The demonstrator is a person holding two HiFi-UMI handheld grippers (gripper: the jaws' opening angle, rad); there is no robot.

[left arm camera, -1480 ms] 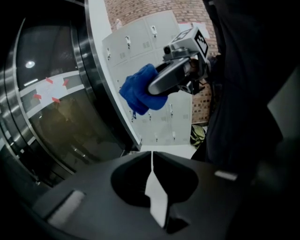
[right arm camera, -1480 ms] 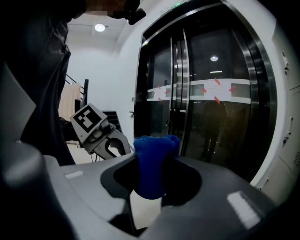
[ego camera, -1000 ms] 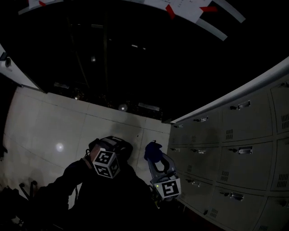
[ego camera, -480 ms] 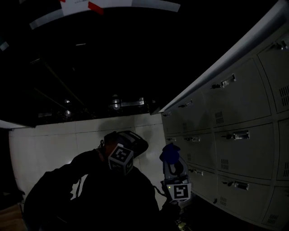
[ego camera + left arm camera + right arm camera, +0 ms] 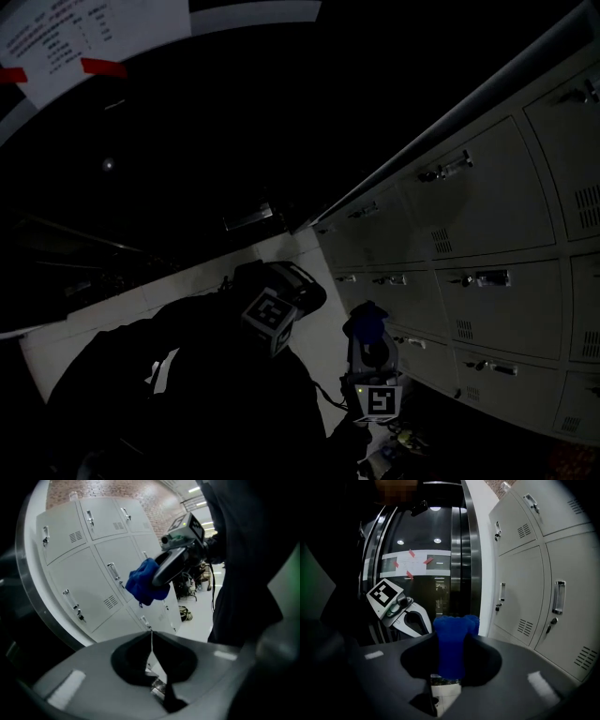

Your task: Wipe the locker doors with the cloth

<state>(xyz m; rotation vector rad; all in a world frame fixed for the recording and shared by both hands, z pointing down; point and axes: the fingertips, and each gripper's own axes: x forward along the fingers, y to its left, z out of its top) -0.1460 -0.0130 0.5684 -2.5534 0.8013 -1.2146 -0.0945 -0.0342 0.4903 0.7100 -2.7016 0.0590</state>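
Note:
The grey metal locker doors [image 5: 487, 281] fill the right of the head view, each with a handle and a vent. Beside them, pointing up and apart from the doors, is my right gripper [image 5: 367, 339], shut on a bunched blue cloth [image 5: 367, 321]. In the right gripper view the cloth [image 5: 452, 651] stands up between the jaws, with lockers [image 5: 543, 573] to the right. My left gripper [image 5: 151, 638] is shut with nothing in it, its jaws meeting along a thin line. Its marker cube [image 5: 271, 322] shows left of the right gripper.
A dark glass wall and a steel pillar [image 5: 471, 559] stand left of the lockers. Papers with red tape [image 5: 66, 42] hang on the glass. The pale floor [image 5: 328, 328] runs along the locker row. My dark sleeves [image 5: 178, 394] fill the lower left.
The head view has swung toward the lockers, which now look larger. Both grippers sit further right in view, and the right one still holds the blue cloth upright.

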